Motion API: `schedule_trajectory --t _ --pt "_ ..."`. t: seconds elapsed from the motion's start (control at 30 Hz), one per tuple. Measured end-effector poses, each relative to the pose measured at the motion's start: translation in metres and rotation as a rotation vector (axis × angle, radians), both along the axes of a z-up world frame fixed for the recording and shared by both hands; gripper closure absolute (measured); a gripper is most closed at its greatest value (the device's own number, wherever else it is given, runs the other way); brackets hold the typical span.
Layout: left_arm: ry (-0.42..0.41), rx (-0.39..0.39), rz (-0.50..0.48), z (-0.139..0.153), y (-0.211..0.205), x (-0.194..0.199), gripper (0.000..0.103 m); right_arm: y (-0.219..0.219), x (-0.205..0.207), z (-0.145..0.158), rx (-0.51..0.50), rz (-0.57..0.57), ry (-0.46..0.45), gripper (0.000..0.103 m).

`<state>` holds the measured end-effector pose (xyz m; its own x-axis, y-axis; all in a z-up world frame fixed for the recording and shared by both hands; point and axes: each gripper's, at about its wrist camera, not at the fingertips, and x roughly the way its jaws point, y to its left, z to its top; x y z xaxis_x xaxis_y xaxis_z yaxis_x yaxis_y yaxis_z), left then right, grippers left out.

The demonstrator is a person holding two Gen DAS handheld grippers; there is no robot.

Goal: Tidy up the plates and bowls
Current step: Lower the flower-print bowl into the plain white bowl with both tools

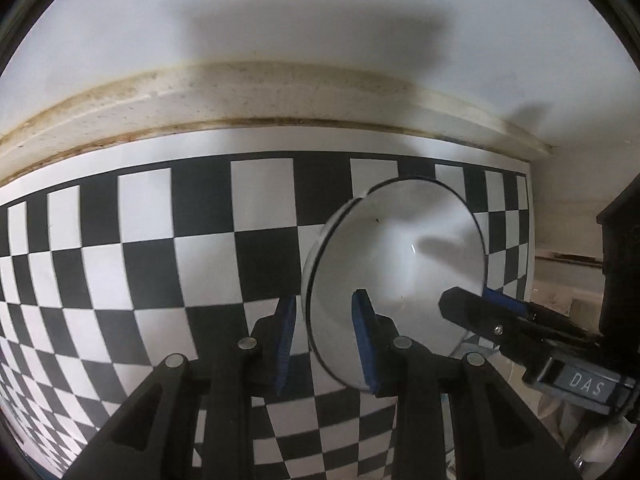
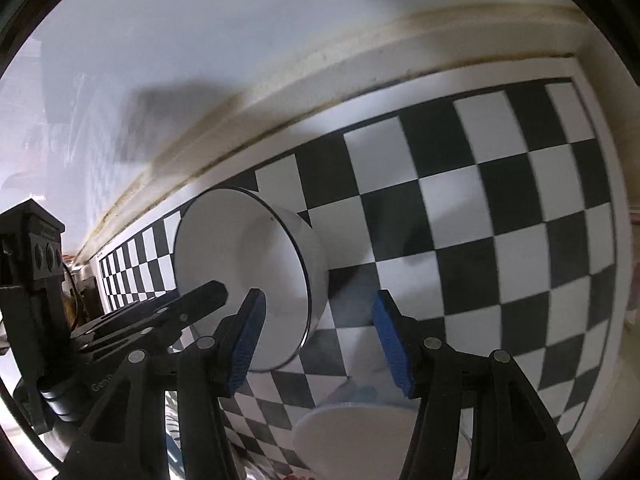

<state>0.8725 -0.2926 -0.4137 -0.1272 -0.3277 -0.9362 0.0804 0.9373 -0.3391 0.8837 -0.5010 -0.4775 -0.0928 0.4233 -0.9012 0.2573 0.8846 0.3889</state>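
A white bowl (image 1: 400,248) with a thin dark rim hangs tilted on its side above the checkered mat, its opening turned toward both cameras. My left gripper (image 1: 325,344) is shut on the bowl's near rim, one blue pad inside and one outside. In the right wrist view the same bowl (image 2: 224,248) sits left of centre, with the left gripper (image 2: 200,300) reaching in from the left. My right gripper (image 2: 320,344) stands open. The bowl's edge lies between its fingers, and its pads (image 2: 392,344) stand clear of it. From the left wrist view the right gripper (image 1: 476,300) straddles the bowl's right rim.
A black-and-white checkered mat (image 2: 500,200) covers the counter up to a stained cream ledge (image 1: 240,96) below a white wall. A white round dish (image 2: 360,432) lies low in the right wrist view, under the right gripper. The mat's right edge (image 1: 530,240) borders a cluttered, dark area.
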Motion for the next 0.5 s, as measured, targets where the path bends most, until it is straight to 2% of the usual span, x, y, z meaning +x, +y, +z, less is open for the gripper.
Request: schedule_trajectory --t 0.17,0.27,0.5 --pt "-0.033 0.013 -0.047 -0.004 -0.011 0.0 0.077 0.006 0.004 -0.015 -0.002 0.013 0.02 0.067" --pt "-0.055 0.048 -0.065 -0.005 -0.022 -0.001 0.078 0.007 0.004 -0.022 -0.004 0.016 0.034 0.088" --pt "-0.067 0.037 -0.042 0.004 -0.014 -0.002 0.078 0.011 0.002 -0.021 -0.034 0.03 0.032 0.092"
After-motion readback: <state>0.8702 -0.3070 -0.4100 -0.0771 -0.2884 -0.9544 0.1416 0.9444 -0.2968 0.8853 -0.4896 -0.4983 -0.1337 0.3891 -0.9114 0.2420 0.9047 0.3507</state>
